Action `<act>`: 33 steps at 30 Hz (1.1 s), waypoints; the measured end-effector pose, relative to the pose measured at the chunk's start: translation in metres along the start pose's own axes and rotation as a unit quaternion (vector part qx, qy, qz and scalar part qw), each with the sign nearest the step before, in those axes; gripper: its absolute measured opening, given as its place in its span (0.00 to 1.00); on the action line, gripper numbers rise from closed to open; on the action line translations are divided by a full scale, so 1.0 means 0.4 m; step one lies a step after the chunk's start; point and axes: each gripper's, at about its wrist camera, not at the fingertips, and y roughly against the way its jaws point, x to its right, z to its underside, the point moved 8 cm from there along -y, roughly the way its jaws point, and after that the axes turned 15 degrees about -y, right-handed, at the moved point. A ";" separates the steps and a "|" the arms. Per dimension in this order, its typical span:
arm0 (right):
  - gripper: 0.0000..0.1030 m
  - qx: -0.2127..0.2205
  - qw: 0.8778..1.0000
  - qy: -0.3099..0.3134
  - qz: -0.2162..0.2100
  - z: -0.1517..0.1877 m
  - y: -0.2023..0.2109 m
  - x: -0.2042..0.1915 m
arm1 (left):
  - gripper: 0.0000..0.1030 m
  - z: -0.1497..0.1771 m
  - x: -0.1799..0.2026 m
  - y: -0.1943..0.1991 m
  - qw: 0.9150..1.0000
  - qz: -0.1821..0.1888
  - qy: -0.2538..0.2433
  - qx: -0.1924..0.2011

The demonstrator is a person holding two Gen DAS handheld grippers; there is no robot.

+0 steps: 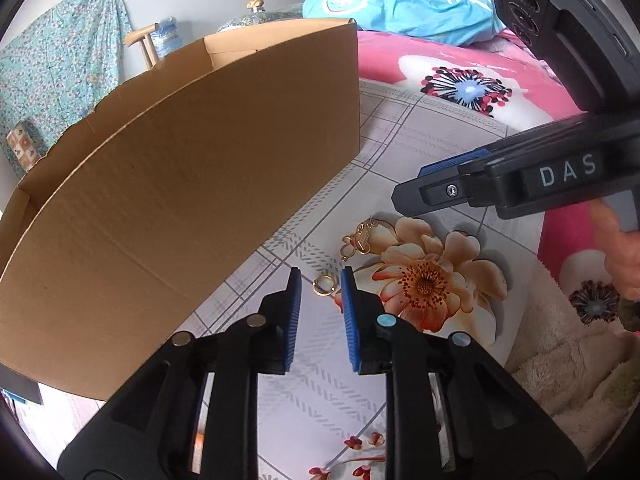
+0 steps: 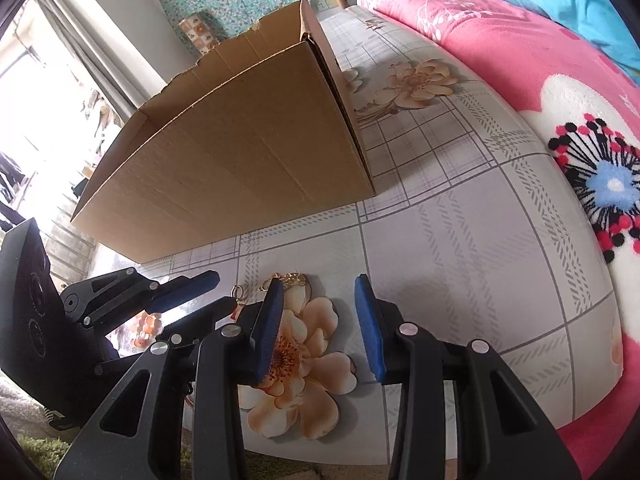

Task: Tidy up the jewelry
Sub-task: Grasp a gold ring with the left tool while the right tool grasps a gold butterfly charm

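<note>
A small gold ring (image 1: pixel 324 285) lies on the flowered tablecloth (image 1: pixel 304 400), right between the tips of my open left gripper (image 1: pixel 321 280). A gold chain piece (image 1: pixel 360 238) lies just beyond it, by a printed orange flower. An open cardboard box (image 1: pixel 192 184) stands to the left. My right gripper (image 2: pixel 320 292) is open and empty above the cloth; the gold chain piece (image 2: pixel 294 279) peeks past its left finger (image 2: pixel 269 332), the ring (image 2: pixel 238 292) further left. The right gripper's body (image 1: pixel 520 184) shows in the left wrist view, the left gripper (image 2: pixel 192 292) in the right wrist view.
A pink flowered blanket (image 2: pixel 520 60) and a blue garment (image 1: pixel 400 4) lie beyond the cloth on the right. A cream fluffy fabric (image 1: pixel 568 360) lies at the near right. A wooden chair (image 1: pixel 144 40) and a teal patterned cloth (image 1: pixel 52 80) stand behind the box.
</note>
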 end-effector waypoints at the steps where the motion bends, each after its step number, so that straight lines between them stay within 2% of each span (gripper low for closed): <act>1: 0.35 -0.001 1.000 0.001 0.000 0.000 -0.002 0.000 | 0.18 0.000 0.001 -0.006 1.000 0.003 -0.001 -0.002; 7: 0.35 -0.009 1.000 -0.002 -0.003 -0.003 -0.014 -0.002 | 0.17 -0.004 0.003 -0.026 1.000 0.009 -0.006 -0.009; 10: 0.35 -0.010 1.000 -0.003 -0.005 -0.004 -0.016 -0.002 | 0.11 -0.005 0.005 -0.030 1.000 0.017 -0.006 -0.007; 14: 0.36 -0.011 1.000 0.001 -0.007 -0.002 -0.017 -0.004 | 0.10 -0.005 0.006 -0.029 1.000 0.015 -0.010 -0.008; 25: 0.35 -0.012 0.998 0.058 0.004 -0.006 -0.034 -0.070 | 0.10 0.031 -0.008 -0.010 1.000 0.010 0.016 -0.013; 33: 0.26 -0.030 0.997 0.061 0.026 -0.018 -0.084 -0.084 | 0.10 0.046 -0.009 0.000 0.999 0.009 0.031 -0.007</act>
